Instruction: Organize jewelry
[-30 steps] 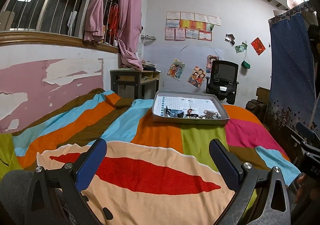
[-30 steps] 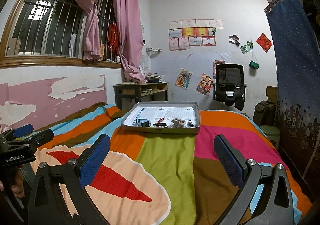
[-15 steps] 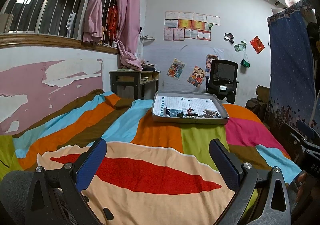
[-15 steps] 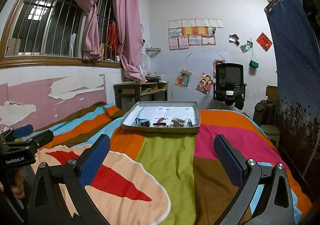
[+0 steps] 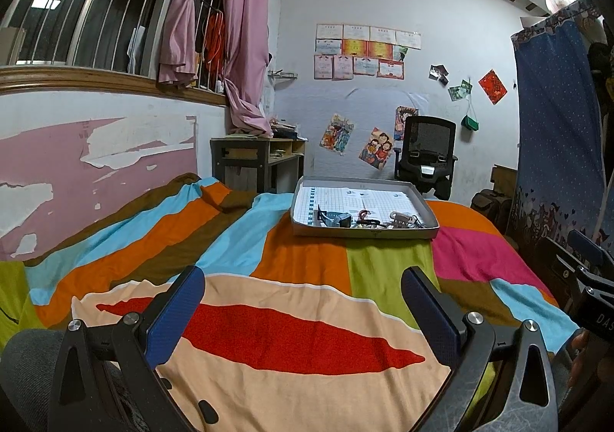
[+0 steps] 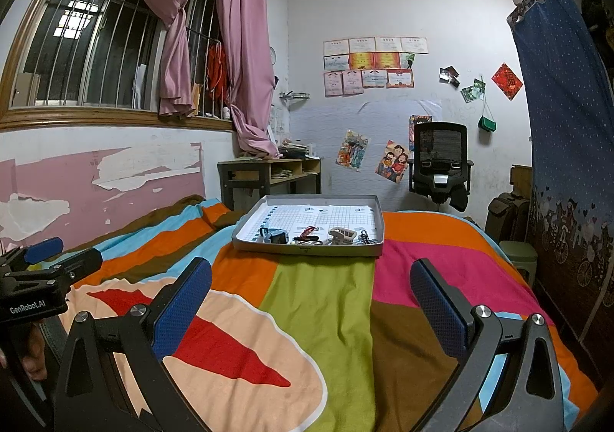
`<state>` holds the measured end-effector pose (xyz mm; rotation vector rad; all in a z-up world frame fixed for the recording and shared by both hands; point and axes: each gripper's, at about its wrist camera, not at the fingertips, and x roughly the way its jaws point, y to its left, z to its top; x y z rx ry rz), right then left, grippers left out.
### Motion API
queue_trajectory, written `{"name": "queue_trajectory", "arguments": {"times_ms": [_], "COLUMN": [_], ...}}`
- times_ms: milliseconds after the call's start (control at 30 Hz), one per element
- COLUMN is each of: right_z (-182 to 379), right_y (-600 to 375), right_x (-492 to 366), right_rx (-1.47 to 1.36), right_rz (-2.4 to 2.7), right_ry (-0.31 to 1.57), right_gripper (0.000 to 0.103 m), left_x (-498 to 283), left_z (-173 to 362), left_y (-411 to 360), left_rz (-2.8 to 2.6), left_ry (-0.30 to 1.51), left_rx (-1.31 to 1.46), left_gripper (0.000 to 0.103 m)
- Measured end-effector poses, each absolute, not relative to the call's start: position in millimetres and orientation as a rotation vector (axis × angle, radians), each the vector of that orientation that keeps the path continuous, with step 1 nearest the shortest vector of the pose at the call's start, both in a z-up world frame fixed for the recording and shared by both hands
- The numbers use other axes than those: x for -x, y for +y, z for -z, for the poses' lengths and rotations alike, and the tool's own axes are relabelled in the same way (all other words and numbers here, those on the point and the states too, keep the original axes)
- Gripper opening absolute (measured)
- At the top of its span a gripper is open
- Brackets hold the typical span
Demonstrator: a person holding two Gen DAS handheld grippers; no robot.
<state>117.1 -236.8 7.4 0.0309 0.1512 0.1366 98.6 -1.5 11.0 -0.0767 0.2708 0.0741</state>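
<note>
Both grippers, left [image 5: 303,294] and right [image 6: 311,284], hovering with fingers spread apart, empty; tray [image 6: 307,249] of jewelry [image 6: 339,234] sitting on the bed [image 6: 322,301] well ahead of the fingers.

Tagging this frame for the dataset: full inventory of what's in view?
tray: 1, grey, on bed, far end
jewelry pieces: several, mixed, along tray's near edge; exact count unclear
grid paper: 1, white, lining tray
bedspread: 1, multicolour stripes
desk: 1, dark frame, under window
office chair: 1, black, by far wall
curtains: pink, at window
left tool: open, empty
right tool: open, empty
</note>
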Motion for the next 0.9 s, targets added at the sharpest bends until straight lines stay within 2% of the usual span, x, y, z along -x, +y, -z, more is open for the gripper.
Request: {"name": "queue_trajectory", "arguments": {"times_ms": [900], "right_z": [-7.1], "right_y": [-236.4], "right_x": [-117.0], "right_rx": [-0.032], "right_rz": [-0.137], "right_ry": [0.152], "right_gripper": [0.102], "left_x": [-99.6], "left_z": [-9.8], "left_y": [1.5], "left_rz": [-0.074], "left_ry": [0.271], "left_rx": [0.078], "left_gripper": [0.103]}}
